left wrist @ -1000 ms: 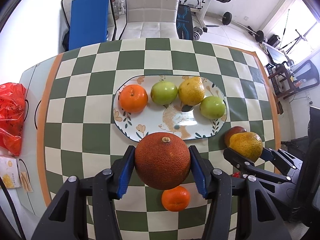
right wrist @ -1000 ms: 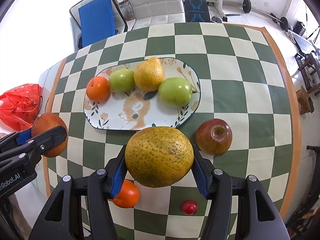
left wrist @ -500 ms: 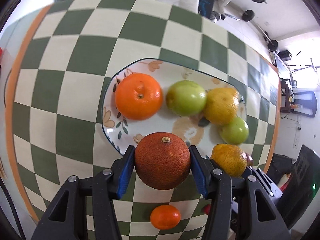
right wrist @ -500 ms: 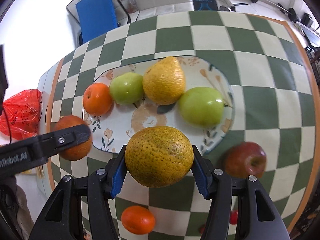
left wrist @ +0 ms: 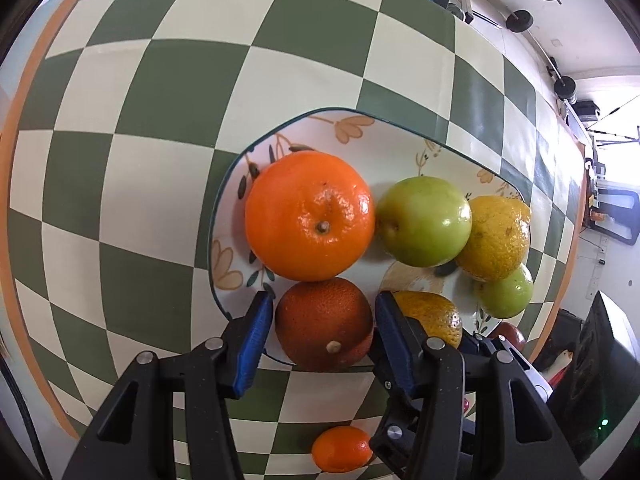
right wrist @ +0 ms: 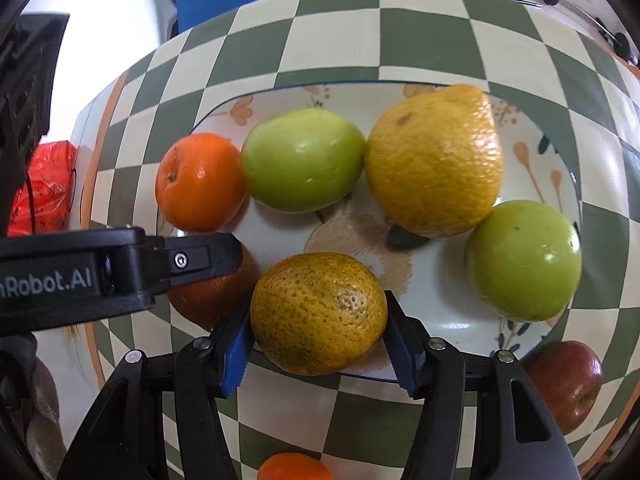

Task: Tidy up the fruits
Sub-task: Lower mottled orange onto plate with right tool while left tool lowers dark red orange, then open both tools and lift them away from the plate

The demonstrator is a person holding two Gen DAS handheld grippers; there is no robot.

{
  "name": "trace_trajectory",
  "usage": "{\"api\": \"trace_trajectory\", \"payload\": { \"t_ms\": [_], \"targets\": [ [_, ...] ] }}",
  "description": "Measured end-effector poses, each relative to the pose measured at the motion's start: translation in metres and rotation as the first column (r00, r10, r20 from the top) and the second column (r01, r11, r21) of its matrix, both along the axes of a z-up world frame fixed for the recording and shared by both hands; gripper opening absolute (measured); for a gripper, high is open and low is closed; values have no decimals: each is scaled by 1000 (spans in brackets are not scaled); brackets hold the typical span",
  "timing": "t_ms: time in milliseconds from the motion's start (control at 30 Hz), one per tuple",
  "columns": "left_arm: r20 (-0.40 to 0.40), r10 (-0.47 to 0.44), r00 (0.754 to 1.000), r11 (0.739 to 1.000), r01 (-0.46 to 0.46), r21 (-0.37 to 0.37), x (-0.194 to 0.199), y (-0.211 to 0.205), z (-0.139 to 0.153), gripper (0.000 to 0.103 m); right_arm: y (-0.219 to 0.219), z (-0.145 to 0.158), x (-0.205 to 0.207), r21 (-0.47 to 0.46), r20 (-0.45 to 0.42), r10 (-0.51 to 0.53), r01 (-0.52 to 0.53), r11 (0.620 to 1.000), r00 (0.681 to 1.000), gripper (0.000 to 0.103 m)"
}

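Black hand-held gripper [left wrist: 324, 320] frames, blue pads [left wrist: 256, 336], silver screws.

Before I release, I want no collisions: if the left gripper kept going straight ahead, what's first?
The left gripper, shut on the dark orange, would probably first meet the bright orange on the plate.

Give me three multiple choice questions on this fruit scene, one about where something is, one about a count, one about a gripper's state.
1. Where is the red apple?
A. on the tablecloth beside the plate
B. on the plate
C. in a gripper

2. How many green apples are on the plate?
A. one
B. two
C. four

3. What is the left gripper doing?
A. hanging open
B. shut, holding nothing
C. gripping the dark orange

Answers: 1 A, it lies outside the plate's rim. 2 B, two green apples show. 3 C, both pads press the fruit's sides.
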State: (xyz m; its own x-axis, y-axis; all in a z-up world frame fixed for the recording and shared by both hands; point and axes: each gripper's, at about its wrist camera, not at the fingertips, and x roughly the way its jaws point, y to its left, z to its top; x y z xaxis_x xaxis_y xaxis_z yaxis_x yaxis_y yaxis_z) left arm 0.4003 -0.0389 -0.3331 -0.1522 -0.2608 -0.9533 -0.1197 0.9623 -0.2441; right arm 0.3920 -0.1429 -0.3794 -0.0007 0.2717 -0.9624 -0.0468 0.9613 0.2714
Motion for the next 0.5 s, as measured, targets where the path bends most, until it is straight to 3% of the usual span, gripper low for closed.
{"api": "trace_trajectory", "payload": {
  "t_ms": [133, 267, 367, 433, 500],
  "targets": [
    [22, -23, 999, 999, 23, 33, -6, -3, 8, 52, 0, -3, -1, 10, -6, 3, -3, 1000, 1000, 64],
    [40, -30, 999, 998, 28, 48, -12, -4, 12, 54, -5, 8, -3, 18, 12, -8, 8, 1000, 1000, 81],
    [74, -42, 996, 997, 37, 75, -20, -4, 19, 65, -10, 20, -7, -8, 26, -19, 19, 1000, 999, 85],
    [98, -56, 994, 993, 45, 112, -26, -4, 25, 74, -17, 28, -10, -39, 42, -32, 34, 999, 999, 93],
    [120, -68, 990, 989, 51, 142, -31, -3, 31, 88, -27, 38, -15, -72, 62, -55, 59, 996, 997, 94]
  ]
}}
